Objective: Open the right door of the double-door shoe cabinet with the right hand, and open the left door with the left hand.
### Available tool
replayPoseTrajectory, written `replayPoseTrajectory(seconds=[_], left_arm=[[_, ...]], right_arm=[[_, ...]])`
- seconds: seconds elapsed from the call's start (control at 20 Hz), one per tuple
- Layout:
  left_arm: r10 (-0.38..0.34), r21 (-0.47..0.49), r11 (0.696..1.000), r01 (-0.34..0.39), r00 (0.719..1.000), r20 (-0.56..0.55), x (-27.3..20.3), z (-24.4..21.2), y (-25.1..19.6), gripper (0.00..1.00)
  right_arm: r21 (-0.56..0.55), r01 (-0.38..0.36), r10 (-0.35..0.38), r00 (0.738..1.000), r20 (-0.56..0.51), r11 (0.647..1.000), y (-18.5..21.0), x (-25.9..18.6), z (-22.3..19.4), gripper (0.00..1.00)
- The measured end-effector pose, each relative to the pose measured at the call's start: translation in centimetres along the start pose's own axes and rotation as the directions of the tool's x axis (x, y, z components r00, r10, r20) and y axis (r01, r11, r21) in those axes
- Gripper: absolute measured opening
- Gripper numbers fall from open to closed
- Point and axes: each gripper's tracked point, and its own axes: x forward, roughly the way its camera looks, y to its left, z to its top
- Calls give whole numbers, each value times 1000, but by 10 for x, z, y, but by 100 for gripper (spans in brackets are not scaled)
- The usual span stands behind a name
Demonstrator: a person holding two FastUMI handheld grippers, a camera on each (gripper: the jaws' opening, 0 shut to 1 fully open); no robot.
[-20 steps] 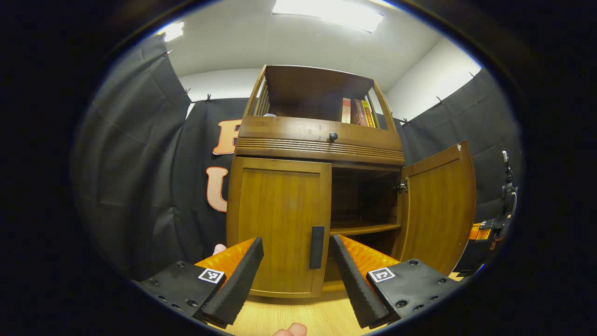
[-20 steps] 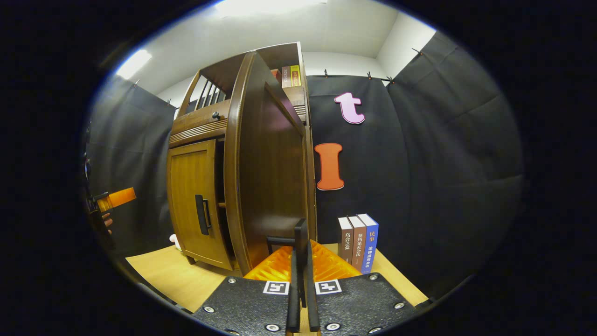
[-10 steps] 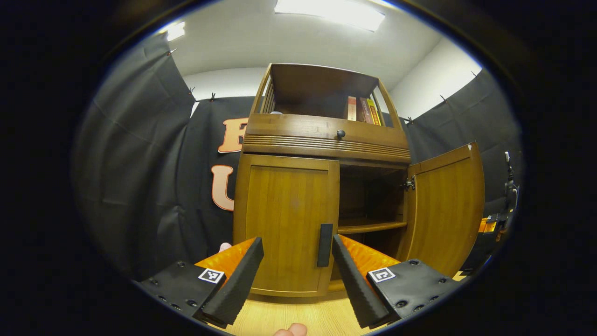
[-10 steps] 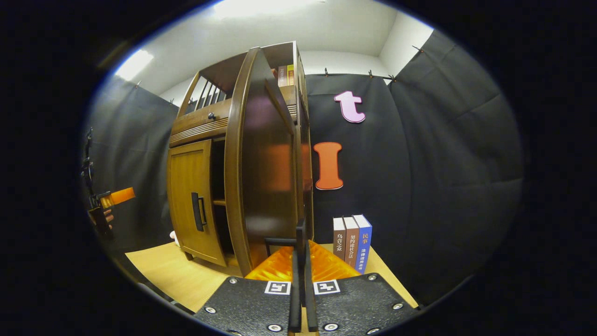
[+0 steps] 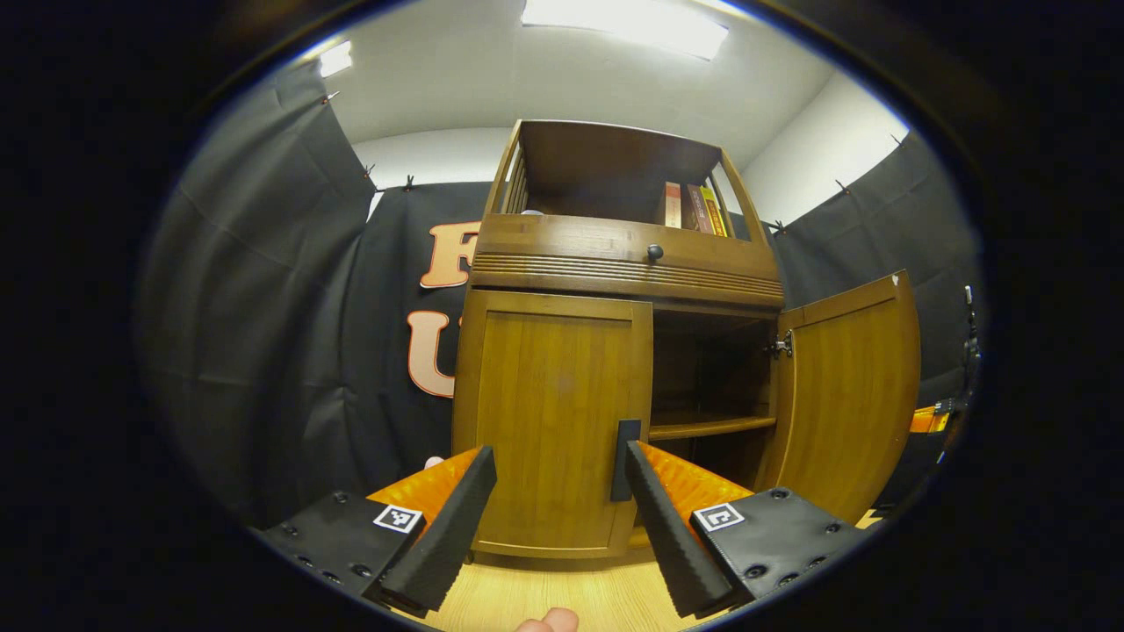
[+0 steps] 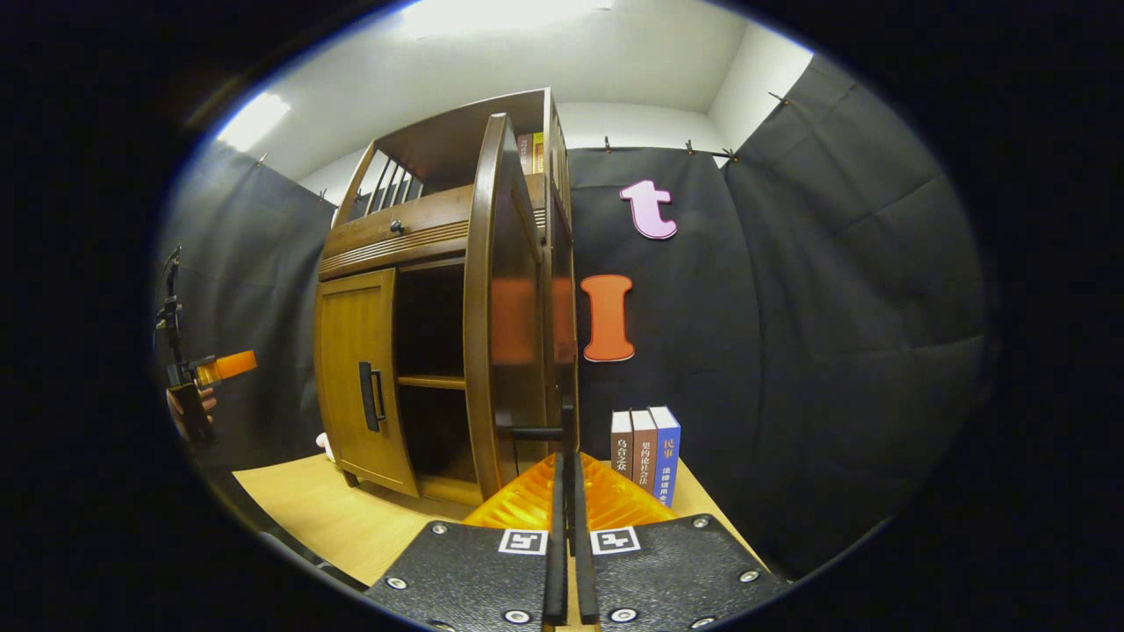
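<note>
Presently, right gripper point(image 6: 569, 456) pinches the right door's handle point(image 6: 537, 433), door swung wide; left gripper point(image 5: 558, 491), spread, nears the shut left door's handle point(image 5: 625, 448), which may slip past the fingers if misaligned.

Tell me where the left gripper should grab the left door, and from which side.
Grip the left door by its handle, a vertical bar at the door's inner edge, beside the open compartment. Come straight at the front with the open left gripper, one finger on either side of the bar. The bar stands off the panel, as the right gripper view shows, so fingers can likely close around it.
</note>
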Motion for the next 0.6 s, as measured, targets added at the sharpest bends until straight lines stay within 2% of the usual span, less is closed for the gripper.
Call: replayPoseTrajectory(seconds=[0.05,0.15,0.2,0.25,0.3,0.35,0.4,0.45,0.55,0.6], left_arm=[[-6,-10,1000,6,1000,-2,0,-1,-2,100],[-11,-15,1000,11,1000,-7,1,-1,-5,93],[-16,-20,1000,16,1000,-11,1,-3,-7,96],[-25,-27,999,25,1000,-14,2,-3,-11,93],[-33,-32,999,33,999,-16,1,-4,-16,94],[-40,-33,999,39,999,-18,1,-3,-19,95],[-45,-32,999,44,999,-20,2,-3,-21,96],[-47,-28,999,47,999,-18,2,-2,-22,93],[-43,-9,999,42,999,-16,0,-3,-23,93],[-45,-5,999,45,999,-19,-1,-4,-24,93]], right_arm=[[-1,4,-4,1000,8,1000,2,-8,3,4],[5,22,-22,999,35,1000,7,-25,18,3],[4,48,-48,998,38,999,4,-31,22,3],[-1,61,-61,997,44,998,5,-37,25,4],[-6,64,-64,997,52,998,10,-44,30,4],[-9,62,-61,996,59,998,15,-48,33,10],[-11,52,-51,997,56,999,20,-50,33,4],[-15,42,-42,998,47,999,25,-52,32,4],[-27,40,-39,999,31,999,32,-52,27,4],[-41,37,-36,999,25,998,35,-50,25,7]])
